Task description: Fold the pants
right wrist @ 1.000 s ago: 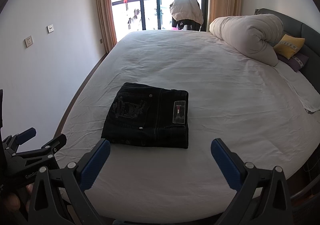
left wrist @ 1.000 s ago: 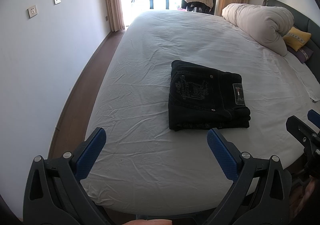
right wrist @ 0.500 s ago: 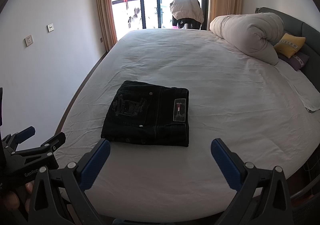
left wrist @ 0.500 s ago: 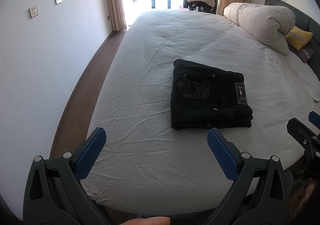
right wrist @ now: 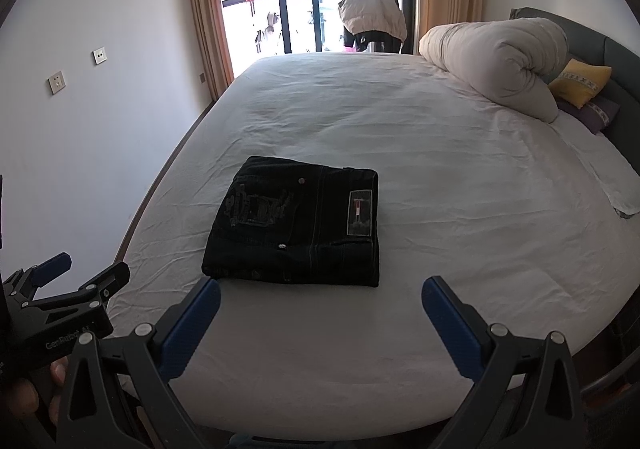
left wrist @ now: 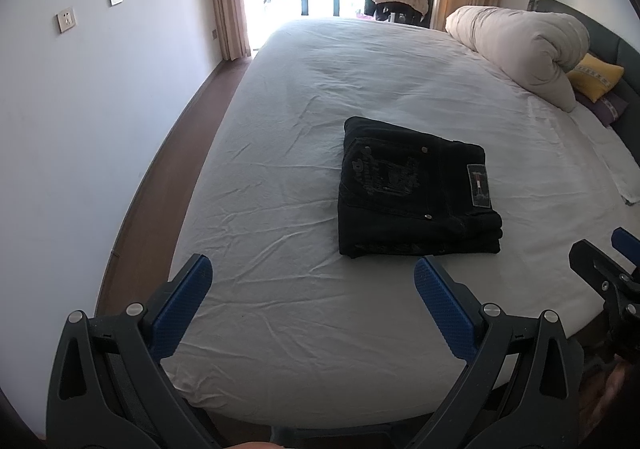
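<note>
Both sets of jaws stand wide apart and hold nothing. The left gripper [left wrist: 312,281] hangs above the near edge of the bed [left wrist: 280,329], its 2 blue-padded fingers [left wrist: 180,301] spread over bare white sheet. The right gripper [right wrist: 320,305] is held the same way beside it, also above the bed's near edge. Each gripper appears at the edge of the other's view, so the 2 sit side by side, apart from each other and from the cloth.

Beyond the fingers lie the black pants [right wrist: 296,229], folded into a compact, roughly rectangular stack resting flat on the sheet, well apart from both grippers. This looks like a finished fold, which would explain why the grippers are empty and held back near the person.

The stack's long axis runs left to right across the bed, roughly parallel to the near edge. The waistband end with its small rectangular label [right wrist: 359,212] points to the right, toward the headboard side; the embroidered back pocket [right wrist: 256,207] faces up on the left half.

Farther off, a rolled pale duvet [right wrist: 496,65] and a yellow pillow [right wrist: 580,83] sit at the bed's right end.
</note>
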`<act>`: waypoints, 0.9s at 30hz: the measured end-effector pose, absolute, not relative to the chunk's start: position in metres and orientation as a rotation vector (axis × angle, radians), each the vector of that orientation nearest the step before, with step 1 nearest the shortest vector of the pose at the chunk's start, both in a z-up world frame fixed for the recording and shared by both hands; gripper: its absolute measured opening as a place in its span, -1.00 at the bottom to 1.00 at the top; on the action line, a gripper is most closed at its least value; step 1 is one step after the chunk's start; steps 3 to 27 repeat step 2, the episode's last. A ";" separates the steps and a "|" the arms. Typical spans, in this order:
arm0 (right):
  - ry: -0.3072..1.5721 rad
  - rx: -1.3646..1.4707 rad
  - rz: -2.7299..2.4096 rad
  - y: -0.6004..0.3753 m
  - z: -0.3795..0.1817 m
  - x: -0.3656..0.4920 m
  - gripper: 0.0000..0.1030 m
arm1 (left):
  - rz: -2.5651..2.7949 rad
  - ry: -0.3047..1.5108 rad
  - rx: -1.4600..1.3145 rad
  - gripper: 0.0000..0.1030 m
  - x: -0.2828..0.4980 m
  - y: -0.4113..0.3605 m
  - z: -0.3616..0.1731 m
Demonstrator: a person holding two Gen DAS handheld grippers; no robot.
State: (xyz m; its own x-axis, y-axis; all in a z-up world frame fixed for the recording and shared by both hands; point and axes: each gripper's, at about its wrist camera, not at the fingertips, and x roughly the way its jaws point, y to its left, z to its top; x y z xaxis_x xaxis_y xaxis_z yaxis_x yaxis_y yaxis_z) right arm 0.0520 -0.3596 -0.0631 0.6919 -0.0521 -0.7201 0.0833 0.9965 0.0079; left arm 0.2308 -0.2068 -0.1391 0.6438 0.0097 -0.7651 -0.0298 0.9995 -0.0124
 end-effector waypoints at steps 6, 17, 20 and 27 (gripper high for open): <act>0.806 0.043 -0.073 -0.362 -0.063 0.052 1.00 | 0.018 0.870 -0.030 1.00 0.231 -0.207 -0.139; 0.806 0.043 -0.073 -0.362 -0.063 0.052 1.00 | 0.018 0.870 -0.030 1.00 0.231 -0.207 -0.139; 0.806 0.043 -0.073 -0.362 -0.063 0.052 1.00 | 0.018 0.870 -0.030 1.00 0.231 -0.207 -0.139; 0.806 0.043 -0.073 -0.362 -0.063 0.052 1.00 | 0.018 0.870 -0.030 1.00 0.231 -0.207 -0.139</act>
